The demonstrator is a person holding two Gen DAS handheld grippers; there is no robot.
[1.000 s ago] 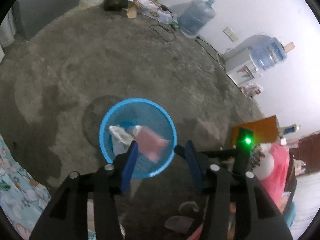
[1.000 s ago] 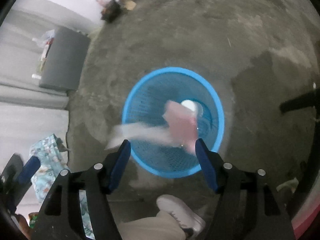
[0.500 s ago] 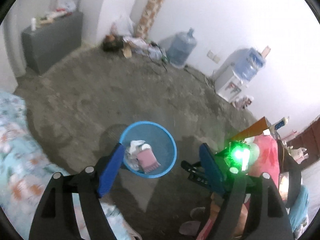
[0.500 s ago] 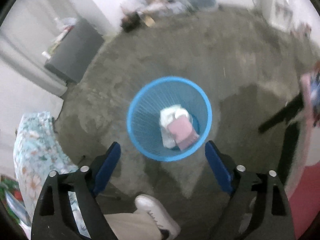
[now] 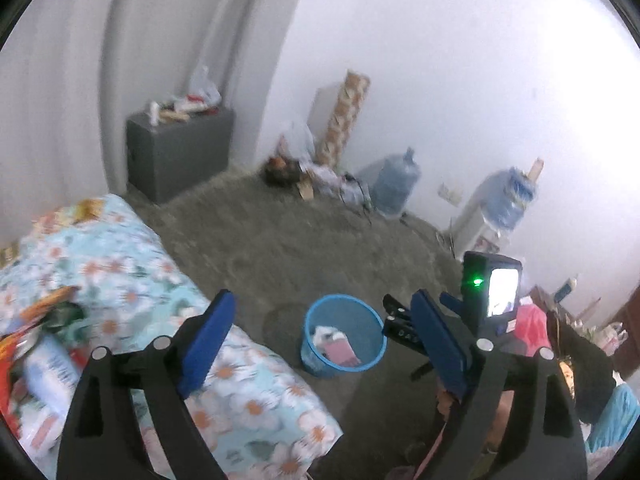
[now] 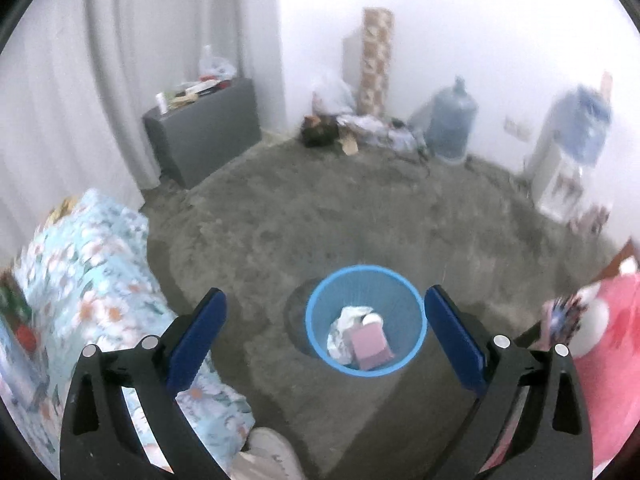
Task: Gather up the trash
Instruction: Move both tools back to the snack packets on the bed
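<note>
A blue mesh basket (image 5: 316, 360) (image 6: 366, 270) stands on the grey floor. Inside it lie a pink packet (image 5: 345, 354) (image 6: 370, 346) and crumpled white paper (image 5: 323, 333) (image 6: 345, 326). My left gripper (image 5: 322, 308) hovers high above and back from the basket, its jaws opening with nothing between them. My right gripper (image 6: 325, 300) also looks down on the basket from above, its jaws opening and likewise with nothing between them. In the left wrist view the right gripper's body shows at the right with a green light (image 5: 477, 281).
A bed with a floral sheet (image 5: 120, 260) (image 6: 92, 264) lies at the left, with colourful wrappers (image 5: 44, 320) on it. By the far wall stand a grey cabinet (image 6: 204, 136), water bottles (image 6: 452, 120), a dispenser (image 6: 560, 176) and floor clutter (image 6: 360, 128). A shoe (image 6: 268, 456) is below.
Both grippers rose and drew back from the basket while their jaws widened. The pink packet and white paper, falling one second ago, now lie in the basket. The bed came into view.
</note>
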